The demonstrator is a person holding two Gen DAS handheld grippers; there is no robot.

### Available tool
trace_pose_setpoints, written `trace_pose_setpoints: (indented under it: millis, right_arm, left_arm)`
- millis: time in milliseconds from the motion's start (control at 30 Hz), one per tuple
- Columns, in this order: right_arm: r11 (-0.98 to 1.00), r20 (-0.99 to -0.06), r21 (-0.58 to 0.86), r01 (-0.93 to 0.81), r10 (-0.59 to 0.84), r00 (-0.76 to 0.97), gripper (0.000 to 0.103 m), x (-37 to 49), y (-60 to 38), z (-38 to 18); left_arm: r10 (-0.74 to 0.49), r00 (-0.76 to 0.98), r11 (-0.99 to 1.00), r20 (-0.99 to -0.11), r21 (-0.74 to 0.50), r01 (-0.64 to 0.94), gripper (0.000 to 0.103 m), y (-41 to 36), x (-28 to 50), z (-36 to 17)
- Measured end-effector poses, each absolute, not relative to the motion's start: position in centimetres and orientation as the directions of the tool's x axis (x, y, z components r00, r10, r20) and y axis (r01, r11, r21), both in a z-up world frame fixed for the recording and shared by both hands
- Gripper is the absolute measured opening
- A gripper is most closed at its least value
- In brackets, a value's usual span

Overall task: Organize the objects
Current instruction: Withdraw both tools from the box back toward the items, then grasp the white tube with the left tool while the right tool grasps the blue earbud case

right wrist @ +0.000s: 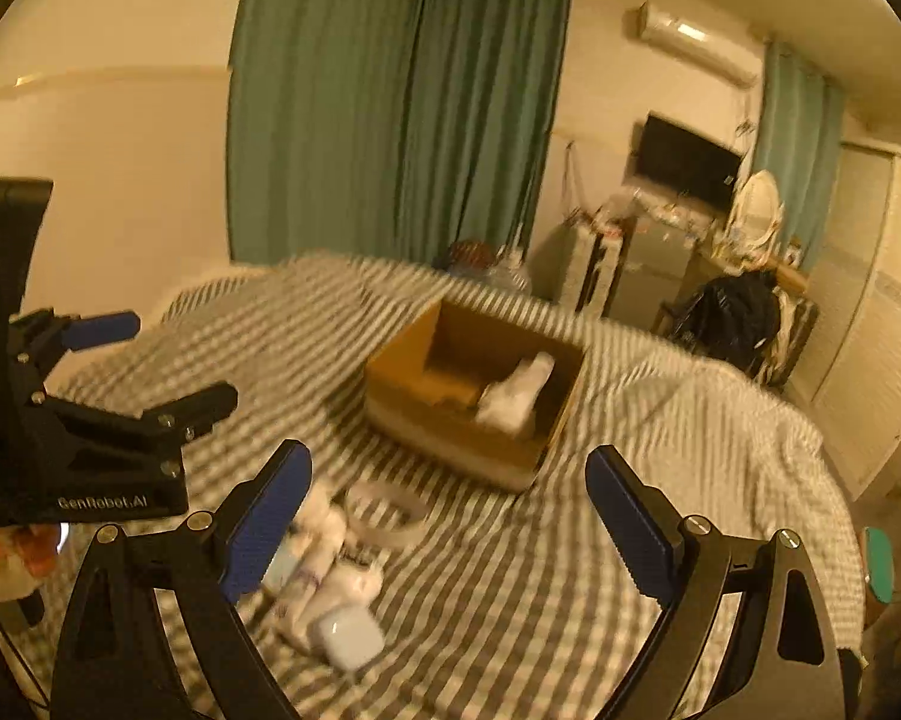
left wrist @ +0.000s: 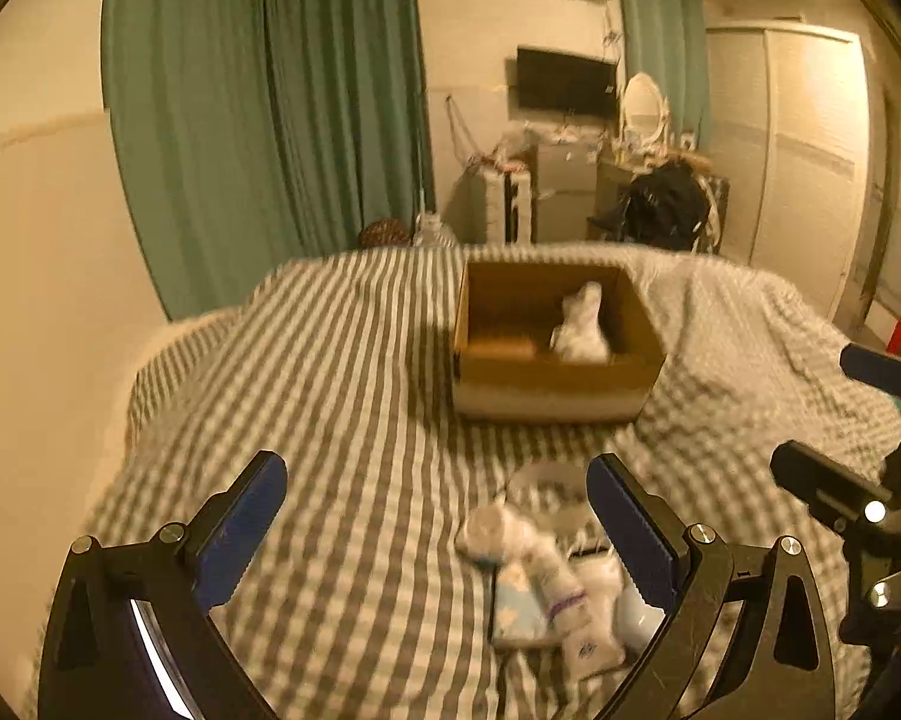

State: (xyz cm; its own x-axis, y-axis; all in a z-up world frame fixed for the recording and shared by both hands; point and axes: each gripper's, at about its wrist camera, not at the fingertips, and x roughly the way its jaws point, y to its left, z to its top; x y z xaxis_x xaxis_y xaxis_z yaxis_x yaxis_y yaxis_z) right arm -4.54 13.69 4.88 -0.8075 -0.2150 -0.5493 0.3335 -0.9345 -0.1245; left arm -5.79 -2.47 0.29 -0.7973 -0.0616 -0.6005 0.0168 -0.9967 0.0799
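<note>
An open cardboard box (left wrist: 555,381) stands on the striped bed; it also shows in the right wrist view (right wrist: 450,438). A white packet (left wrist: 581,324) leans inside it, also seen in the right wrist view (right wrist: 513,393). A pile of small white items (left wrist: 546,576) lies on the bed near me, with a white earbud case (right wrist: 348,636) and a tape ring (right wrist: 387,513). My left gripper (left wrist: 435,531) is open and empty above the bed, the pile near its right finger. My right gripper (right wrist: 450,531) is open and empty, the pile by its left finger.
The bed has a grey and white striped cover (left wrist: 330,396). Green curtains (left wrist: 258,108) hang behind it. A dresser with a mirror (left wrist: 642,108), a chair with dark clothes (left wrist: 666,204) and a wardrobe (left wrist: 804,144) stand at the far right.
</note>
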Motion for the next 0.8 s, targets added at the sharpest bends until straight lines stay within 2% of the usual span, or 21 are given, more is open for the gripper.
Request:
trace_pose_setpoints:
  millis: [233, 400, 533, 600, 667, 767, 800]
  right_arm:
    - [-0.933, -0.687, -0.046, 0.358, -0.230, -0.690, 0.093, -5.4, 14.3, -2.7]
    - [-0.919, -0.752, -0.024, 0.393, -0.243, -0.613, 0.092, -5.0, 13.7, -6.7]
    - [-0.902, -0.796, -0.004, 0.432, -0.259, -0.547, 0.078, -5.1, 12.6, -8.3]
    - [-0.892, -0.811, 0.000, 0.452, -0.265, -0.522, 0.074, -5.2, 12.0, -8.9]
    - [-0.888, -0.824, 0.004, 0.460, -0.264, -0.502, 0.066, -5.5, 11.5, -9.7]
    - [-0.900, -0.836, -0.007, 0.436, -0.234, -0.496, 0.064, -6.2, 11.3, -10.5]
    - [-0.905, -0.835, -0.025, 0.424, -0.214, -0.506, 0.058, -6.3, 11.2, -10.6]
  left_arm:
    - [-0.079, -0.715, -0.995, -0.695, 0.100, 0.013, 0.103, -2.3, -5.4, -5.7]
    - [-0.104, -0.686, -0.990, -0.720, 0.139, 0.004, 0.103, -1.8, -4.5, -8.3]
    - [-0.147, -0.690, -0.983, -0.709, 0.184, 0.021, 0.103, -1.6, -4.4, -9.2]
    - [-0.164, -0.684, -0.980, -0.711, 0.197, 0.031, 0.103, -1.8, -4.6, -9.5]
    - [-0.153, -0.676, -0.983, -0.721, 0.179, 0.031, 0.103, -2.1, -4.8, -9.7]
    - [-0.147, -0.668, -0.985, -0.730, 0.168, 0.034, 0.103, -2.5, -4.9, -9.7]
    - [-0.143, -0.667, -0.986, -0.731, 0.164, 0.032, 0.103, -2.5, -5.0, -9.9]
